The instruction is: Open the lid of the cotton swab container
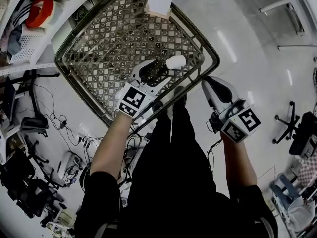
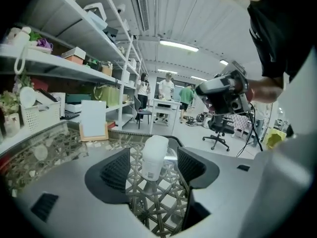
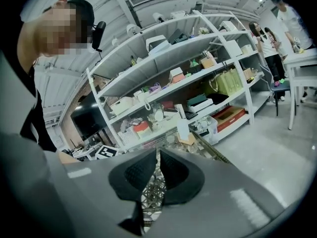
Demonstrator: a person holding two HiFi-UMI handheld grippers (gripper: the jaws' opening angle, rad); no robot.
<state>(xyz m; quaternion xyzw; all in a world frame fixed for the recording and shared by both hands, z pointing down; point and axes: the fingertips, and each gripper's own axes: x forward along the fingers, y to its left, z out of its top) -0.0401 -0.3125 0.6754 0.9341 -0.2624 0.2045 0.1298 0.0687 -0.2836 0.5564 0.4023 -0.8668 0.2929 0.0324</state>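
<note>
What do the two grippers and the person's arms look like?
The left gripper and right gripper both have grey-white shells, black ribbed pads on the jaws, and a cube of black-and-white square markers. A black cable trails from the right one. The person wears short black sleeves.

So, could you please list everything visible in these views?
dark woven-lattice table: one, brown-grey, before the person.
white cylindrical plastic container: one, white, standing on the table.
white card in a wooden stand: one, white, table's far edge.
white metal shelving: one unit, white, stocked, beside the table.
black office chair: one, black, on the floor.
left gripper: one, grey, jaws open either side of the container, not touching.
right gripper: one, grey, jaws shut, empty, beside the table.
</note>
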